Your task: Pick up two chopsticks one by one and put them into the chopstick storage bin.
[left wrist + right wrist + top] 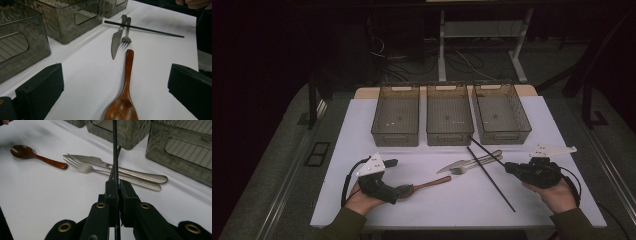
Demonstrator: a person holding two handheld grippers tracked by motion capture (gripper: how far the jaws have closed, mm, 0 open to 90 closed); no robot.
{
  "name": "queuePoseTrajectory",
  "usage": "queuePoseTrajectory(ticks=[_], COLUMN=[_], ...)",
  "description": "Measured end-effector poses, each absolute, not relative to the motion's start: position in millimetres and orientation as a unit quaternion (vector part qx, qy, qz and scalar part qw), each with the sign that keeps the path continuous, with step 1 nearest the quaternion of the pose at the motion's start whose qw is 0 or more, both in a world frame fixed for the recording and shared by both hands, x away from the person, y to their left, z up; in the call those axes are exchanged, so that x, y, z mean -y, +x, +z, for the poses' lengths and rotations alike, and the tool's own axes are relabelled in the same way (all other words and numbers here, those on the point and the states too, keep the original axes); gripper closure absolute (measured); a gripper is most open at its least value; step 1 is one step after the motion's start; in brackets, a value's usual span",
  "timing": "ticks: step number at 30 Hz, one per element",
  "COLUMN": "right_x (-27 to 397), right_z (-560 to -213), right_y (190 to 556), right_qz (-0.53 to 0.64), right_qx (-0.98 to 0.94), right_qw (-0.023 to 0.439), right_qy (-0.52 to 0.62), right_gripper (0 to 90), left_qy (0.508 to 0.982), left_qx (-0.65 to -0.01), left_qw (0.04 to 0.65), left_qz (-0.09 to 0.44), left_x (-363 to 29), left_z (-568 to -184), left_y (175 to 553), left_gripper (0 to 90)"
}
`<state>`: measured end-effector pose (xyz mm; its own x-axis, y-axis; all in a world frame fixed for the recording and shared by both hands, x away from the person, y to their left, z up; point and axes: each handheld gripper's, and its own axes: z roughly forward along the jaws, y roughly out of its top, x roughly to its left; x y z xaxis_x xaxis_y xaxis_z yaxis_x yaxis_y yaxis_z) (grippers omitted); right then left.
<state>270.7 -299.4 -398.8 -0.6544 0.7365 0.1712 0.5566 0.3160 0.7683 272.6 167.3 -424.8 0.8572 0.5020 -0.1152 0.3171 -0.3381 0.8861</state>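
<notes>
A black chopstick (492, 175) slants across the white tabletop, and my right gripper (506, 167) is shut on it. In the right gripper view the chopstick (115, 150) runs straight up out of the closed jaws of the right gripper (117, 185). A steel knife (92, 160) and fork (82, 166) lie side by side just beyond. My left gripper (117, 72) stands open, its jaws either side of a wooden spoon (126, 82) without touching it. From above, the left gripper (399, 177) sits at the bowl end of the spoon (432, 183).
Three translucent grey bins (395, 137) (449, 136) (504, 135) stand in a row at the back of the white board (362, 120). Dark floor, cables and table legs lie beyond.
</notes>
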Motion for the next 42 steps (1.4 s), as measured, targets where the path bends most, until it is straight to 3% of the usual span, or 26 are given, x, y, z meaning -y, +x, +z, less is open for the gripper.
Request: queuePoseTrajectory(ticks=[42], right_x=[242.3], right_z=[-378.7], right_y=[321.9], right_qz=[0.431], right_qx=[-0.819], right_qw=[0.103], right_qy=[0.364], right_gripper=[84.8], left_qy=[0.815], left_qx=[-0.25], left_qw=[0.515], left_qz=[0.091], left_x=[-162.4], left_z=[-425.3], left_y=[272.3], left_gripper=[0.0])
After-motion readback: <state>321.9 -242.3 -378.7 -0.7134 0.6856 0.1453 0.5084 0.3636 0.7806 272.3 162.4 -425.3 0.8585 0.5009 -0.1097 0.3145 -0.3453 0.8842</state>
